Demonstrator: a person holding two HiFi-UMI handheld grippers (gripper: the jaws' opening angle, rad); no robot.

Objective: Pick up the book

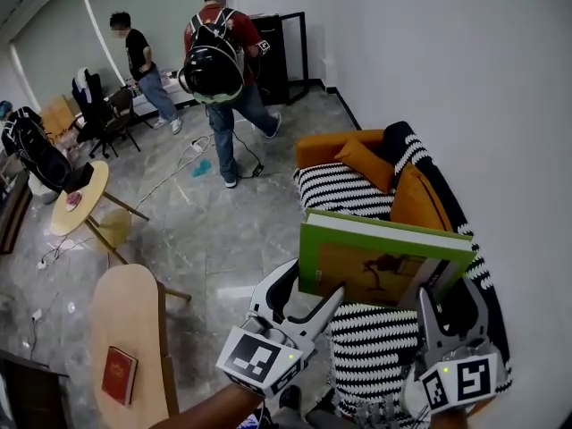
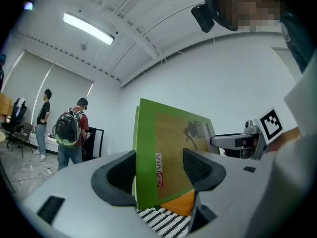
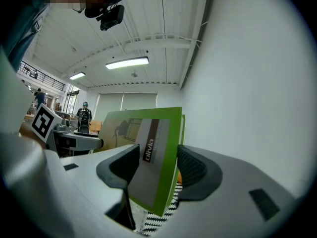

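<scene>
Left gripper and right gripper each pinch the book by its lower edge.
It stands at 12 o'clock from both, long axis 9-to-3, apparently lifted clear above the striped sofa; neither gripper is nearer.

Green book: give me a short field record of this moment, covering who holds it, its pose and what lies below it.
object: green book, tilted, front cover facing up
left hand-held gripper: shut on its lower left corner
right hand-held gripper: shut on its lower right corner
below: striped sofa with orange cushions
task state: book held clear of the sofa
</scene>
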